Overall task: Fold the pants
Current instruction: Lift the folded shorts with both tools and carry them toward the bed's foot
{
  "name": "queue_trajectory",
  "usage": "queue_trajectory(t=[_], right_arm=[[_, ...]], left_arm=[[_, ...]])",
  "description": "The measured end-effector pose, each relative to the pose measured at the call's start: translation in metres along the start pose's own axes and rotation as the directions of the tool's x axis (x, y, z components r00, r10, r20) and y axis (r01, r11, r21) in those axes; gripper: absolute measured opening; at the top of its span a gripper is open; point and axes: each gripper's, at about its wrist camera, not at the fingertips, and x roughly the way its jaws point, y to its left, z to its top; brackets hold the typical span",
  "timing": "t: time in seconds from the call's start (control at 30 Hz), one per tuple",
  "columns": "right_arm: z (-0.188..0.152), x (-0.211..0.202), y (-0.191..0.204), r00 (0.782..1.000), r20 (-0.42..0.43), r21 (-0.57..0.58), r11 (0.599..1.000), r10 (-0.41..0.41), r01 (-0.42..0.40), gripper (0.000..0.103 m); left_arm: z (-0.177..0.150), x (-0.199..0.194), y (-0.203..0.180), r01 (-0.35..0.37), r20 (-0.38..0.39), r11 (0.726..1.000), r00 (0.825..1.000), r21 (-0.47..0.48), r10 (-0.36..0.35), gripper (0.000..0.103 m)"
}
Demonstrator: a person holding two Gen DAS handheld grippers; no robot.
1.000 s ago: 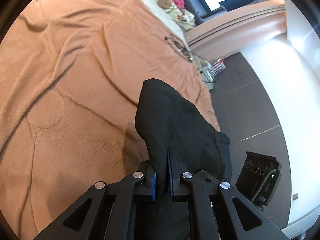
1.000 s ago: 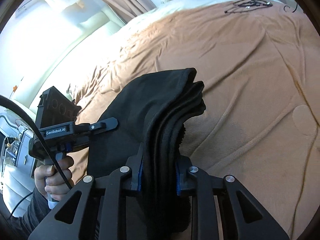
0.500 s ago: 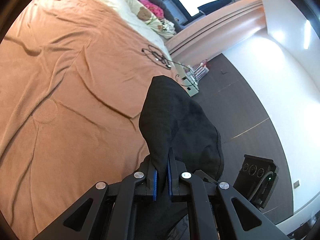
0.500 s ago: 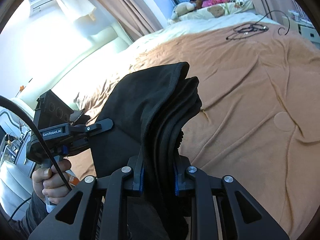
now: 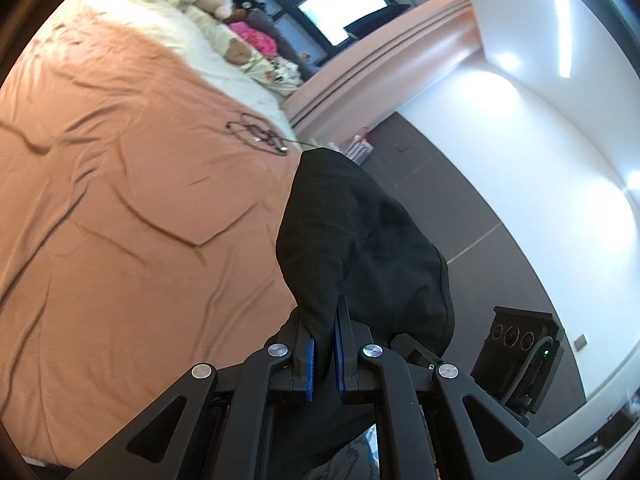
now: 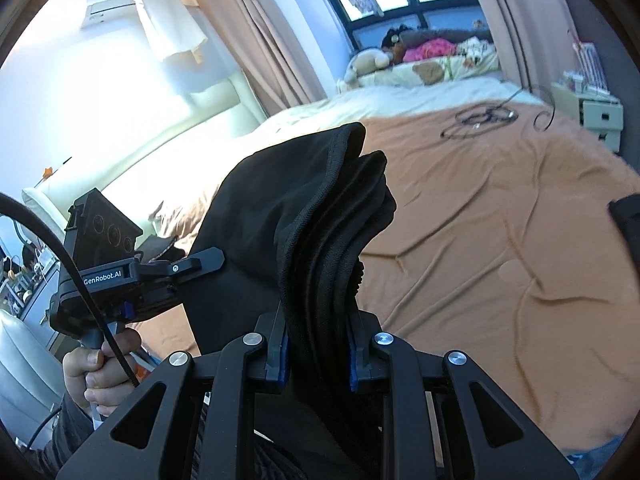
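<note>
Black pants hang in the air above the near edge of the bed, held up by both grippers. My left gripper is shut on a thin fold of the cloth, its blue pads pressed together on it. My right gripper is shut on a thick bunch of several layers of the pants, with a ribbed hem running up the front. In the right wrist view the left gripper shows at the left, clamped on the same cloth, with a hand on its handle.
The bed has a wrinkled orange-brown cover. A coiled black cable lies on it near the far side. Plush toys and pillows sit by the window. A white nightstand stands at the right.
Both grippers have risen with the pants, lifting the cloth higher off the bed. More of the window, curtains and far end of the room has come into both views.
</note>
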Motion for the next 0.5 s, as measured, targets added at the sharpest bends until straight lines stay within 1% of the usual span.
queue_trajectory(t=[0.27, 0.37, 0.5], right_arm=[[-0.004, -0.062, 0.003, 0.997, 0.061, -0.017, 0.999, -0.047, 0.048, 0.018], [-0.002, -0.082, 0.0, 0.994, 0.089, -0.028, 0.998, -0.061, 0.063, 0.018], [-0.008, -0.107, -0.006, 0.989, 0.12, -0.025, 0.996, -0.082, 0.086, 0.018]], left_arm=[[-0.003, 0.008, -0.057, 0.072, -0.002, 0.995, 0.997, 0.072, -0.072, 0.008], [-0.003, 0.019, -0.076, 0.097, -0.017, 0.991, 0.995, 0.093, -0.096, 0.008], [-0.002, 0.037, -0.101, 0.11, -0.049, 0.985, 0.993, 0.13, -0.105, 0.008]])
